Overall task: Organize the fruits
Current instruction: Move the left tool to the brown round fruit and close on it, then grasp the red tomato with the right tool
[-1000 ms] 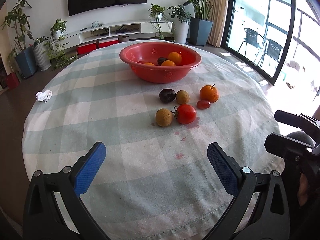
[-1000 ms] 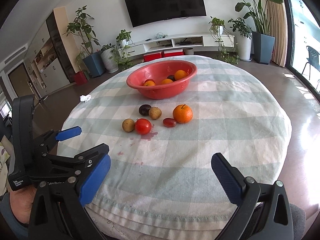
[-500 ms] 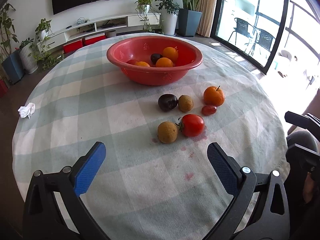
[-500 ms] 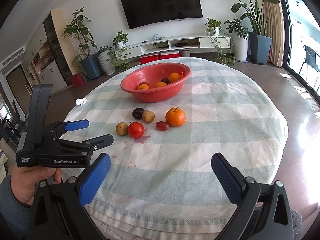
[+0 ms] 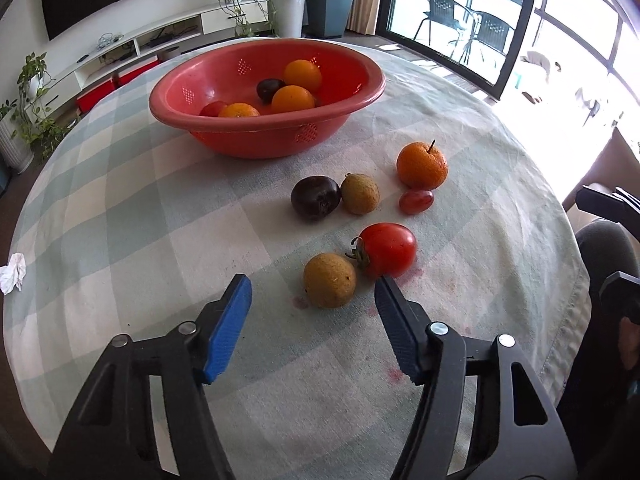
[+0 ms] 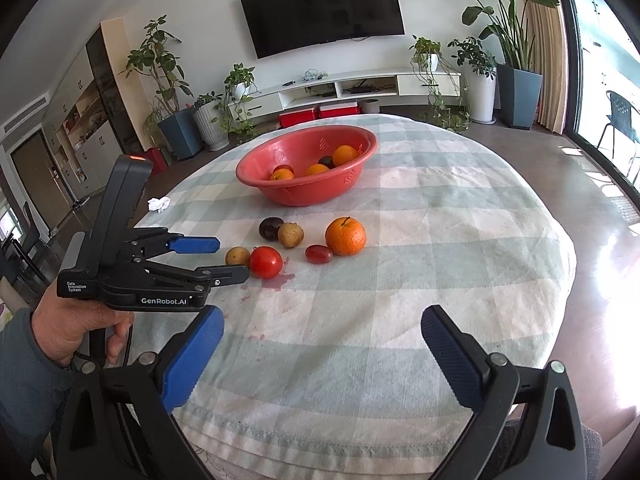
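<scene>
A red bowl (image 5: pixel 376 92) holding several oranges and a dark plum stands at the back of the round checked table. In front of it lie an orange (image 5: pixel 421 165), a red grape (image 5: pixel 416 201), a dark plum (image 5: pixel 315 198), a brown fruit (image 5: pixel 359 193), a red tomato (image 5: pixel 388 250) and a second brown round fruit (image 5: pixel 329 280). My left gripper (image 5: pixel 310 284) is closing with that nearest brown fruit (image 6: pixel 237 257) between its fingertips; the pads do not touch it. My right gripper (image 6: pixel 320 314) stands open over the near cloth, holding nothing.
A crumpled white tissue (image 5: pixel 12 272) lies near the table's left edge. Red juice stains (image 5: pixel 396 374) mark the cloth by the tomato. A hand (image 6: pixel 76 332) in a grey sleeve holds the left gripper. Plants, a TV shelf and glass doors surround the table.
The left gripper has moved forward and down to the nearest brown fruit, and its jaws have narrowed around it. The right gripper has stayed in place, open.
</scene>
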Motion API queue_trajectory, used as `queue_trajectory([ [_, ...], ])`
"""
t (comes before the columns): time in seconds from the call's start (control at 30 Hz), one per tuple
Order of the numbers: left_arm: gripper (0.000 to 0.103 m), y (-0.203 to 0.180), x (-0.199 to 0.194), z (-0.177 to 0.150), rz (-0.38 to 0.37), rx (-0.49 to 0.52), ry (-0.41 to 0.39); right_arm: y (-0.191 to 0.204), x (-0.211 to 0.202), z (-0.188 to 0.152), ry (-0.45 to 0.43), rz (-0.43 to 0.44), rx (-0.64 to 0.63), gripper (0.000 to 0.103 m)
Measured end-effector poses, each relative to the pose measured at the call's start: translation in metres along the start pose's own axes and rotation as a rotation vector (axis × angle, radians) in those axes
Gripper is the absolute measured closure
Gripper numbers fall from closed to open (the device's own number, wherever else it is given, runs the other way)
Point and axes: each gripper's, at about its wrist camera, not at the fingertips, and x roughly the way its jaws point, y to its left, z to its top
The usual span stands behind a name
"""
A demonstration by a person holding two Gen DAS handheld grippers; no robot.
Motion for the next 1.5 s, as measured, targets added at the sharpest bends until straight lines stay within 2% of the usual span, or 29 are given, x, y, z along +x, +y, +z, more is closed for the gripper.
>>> queue_trajectory([
  [0.07, 0.041, 0.0, 0.002, 0.0, -0.012, 0.007, 0.002, -0.001, 0.0, 0.0, 0.0, -0.001, 0.001, 0.001],
  [0.17, 0.05, 0.0, 0.004, 0.0, -0.039, 0.023, 0.008, 0.0, 0.001, 0.0, 0.001, 0.001, 0.0, 0.003],
  [0.3, 0.057, 0.0, 0.005, -0.002, -0.054, 0.035, 0.01, 0.0, 0.002, 0.001, 0.005, 0.003, -0.007, 0.004],
  [0.57, 0.065, 0.003, 0.007, 0.001, -0.088, 0.061, 0.008, 0.002, 0.004, 0.001, 0.006, 0.004, -0.014, 0.007],
  [0.73, 0.078, 0.002, 0.008, 0.003, -0.097, 0.063, 0.003, 0.004, 0.007, 0.002, 0.011, 0.005, -0.022, 0.01],
  [1.0, 0.078, 0.003, 0.001, -0.003, -0.089, 0.031, -0.016, 0.009, 0.012, 0.009, 0.013, 0.0, -0.048, 0.011],
  [1.17, 0.078, 0.009, -0.011, -0.014, -0.085, -0.03, -0.04, 0.019, 0.03, 0.023, 0.028, 0.022, -0.127, 0.013],
  [1.3, 0.078, 0.011, -0.019, -0.025, -0.069, -0.072, -0.059, 0.03, 0.057, 0.035, 0.08, 0.061, -0.187, 0.019],
  [1.5, 0.078, 0.016, -0.031, -0.038, -0.071, -0.132, -0.091, 0.036, 0.093, 0.047, 0.165, 0.099, -0.188, 0.024],
])
